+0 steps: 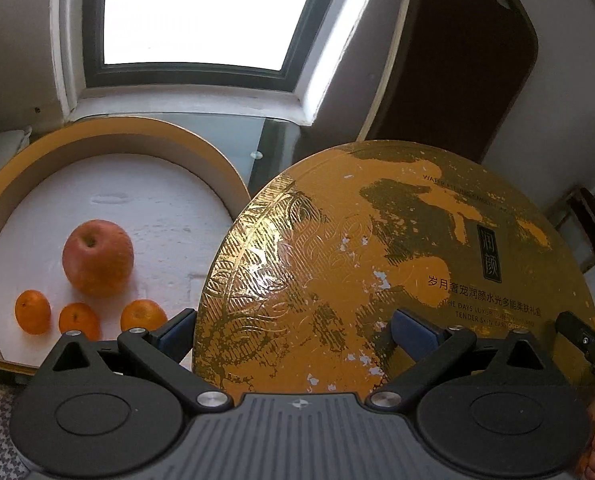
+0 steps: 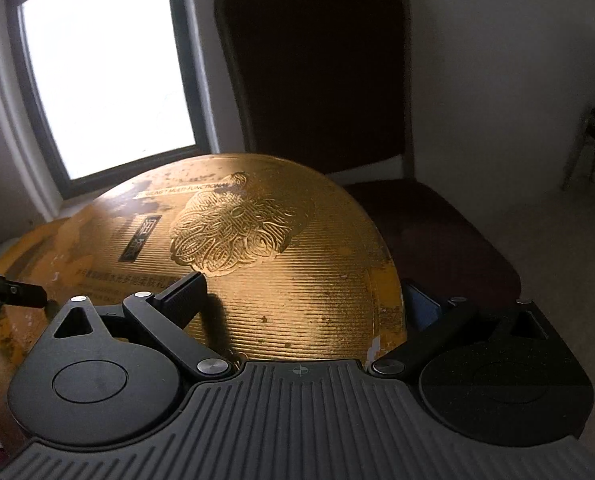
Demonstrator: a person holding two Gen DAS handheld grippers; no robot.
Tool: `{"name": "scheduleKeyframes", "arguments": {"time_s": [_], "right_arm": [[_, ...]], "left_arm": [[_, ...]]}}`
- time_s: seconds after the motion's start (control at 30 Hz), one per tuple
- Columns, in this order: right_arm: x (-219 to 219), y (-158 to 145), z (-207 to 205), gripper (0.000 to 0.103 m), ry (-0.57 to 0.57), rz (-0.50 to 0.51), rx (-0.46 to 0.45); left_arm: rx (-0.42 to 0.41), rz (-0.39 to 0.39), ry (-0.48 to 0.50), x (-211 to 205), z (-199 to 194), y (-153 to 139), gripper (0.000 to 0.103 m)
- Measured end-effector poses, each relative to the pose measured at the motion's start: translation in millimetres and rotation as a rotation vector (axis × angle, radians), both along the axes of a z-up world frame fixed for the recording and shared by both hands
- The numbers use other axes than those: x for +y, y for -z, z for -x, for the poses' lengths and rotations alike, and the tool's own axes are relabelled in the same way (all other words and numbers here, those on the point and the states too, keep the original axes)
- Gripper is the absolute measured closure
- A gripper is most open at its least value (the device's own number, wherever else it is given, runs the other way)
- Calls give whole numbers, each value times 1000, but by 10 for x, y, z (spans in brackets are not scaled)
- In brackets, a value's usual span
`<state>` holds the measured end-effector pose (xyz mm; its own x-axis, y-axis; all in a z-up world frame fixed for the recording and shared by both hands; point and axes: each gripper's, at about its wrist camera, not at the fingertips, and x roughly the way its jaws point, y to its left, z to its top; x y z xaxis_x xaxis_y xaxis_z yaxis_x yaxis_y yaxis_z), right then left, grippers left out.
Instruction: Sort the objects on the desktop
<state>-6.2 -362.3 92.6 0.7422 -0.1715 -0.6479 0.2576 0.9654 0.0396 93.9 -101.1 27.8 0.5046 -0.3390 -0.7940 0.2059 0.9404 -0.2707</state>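
Here's the big round gold lid (image 1: 397,264), tilted up off the counter (image 1: 241,136) and carried between both tools. The left tool (image 1: 293,330) has its fingers spread wide around the lid's near-left edge: one blue-padded finger (image 1: 175,334) sits outside the rim, the other (image 1: 415,328) lies over the lid's printed top face. Whether they press on it, I cannot tell. Over on the right wrist view, the right tool (image 2: 309,296) straddles the lid's (image 2: 257,256) right edge the same way, one finger (image 2: 183,296) resting on the ribbed gold top, the other (image 2: 421,304) just past the rim, jaws spread wide as well; again, the grip itself cannot be read. The tip of the right tool (image 1: 581,336) shows at the lid's far right edge in the left view.

Left of the lid sits the open round box (image 1: 25,184), gold outside, white inside. On its white floor there's a red apple (image 1: 97,262) and, nearer than the apple, three small oranges (image 1: 32,312) in a loose row, close together but apart. The lid's left edge overlaps the box's right rim in view.

Beyond the lid stands a dark chair (image 2: 321,80), and left of the chair a bright window (image 1: 201,12).
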Motion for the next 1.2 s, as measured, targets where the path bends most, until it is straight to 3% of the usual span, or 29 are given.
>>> {"name": "scheduleKeyframes", "arguments": {"time_s": [0.3, 0.6, 0.97, 1.2], "right_arm": [[-60, 89, -103, 3, -12, -1, 19], [160, 120, -279, 3, -66, 26, 34], [741, 4, -792, 3, -193, 56, -39], [1245, 114, -1240, 3, -314, -5, -103]], "left_arm": [[25, 6, -29, 110, 51, 46, 3], [37, 40, -90, 459, 37, 96, 3], [-53, 76, -216, 1181, -165, -60, 3], [-91, 5, -327, 1760, -238, -221, 4]]}}
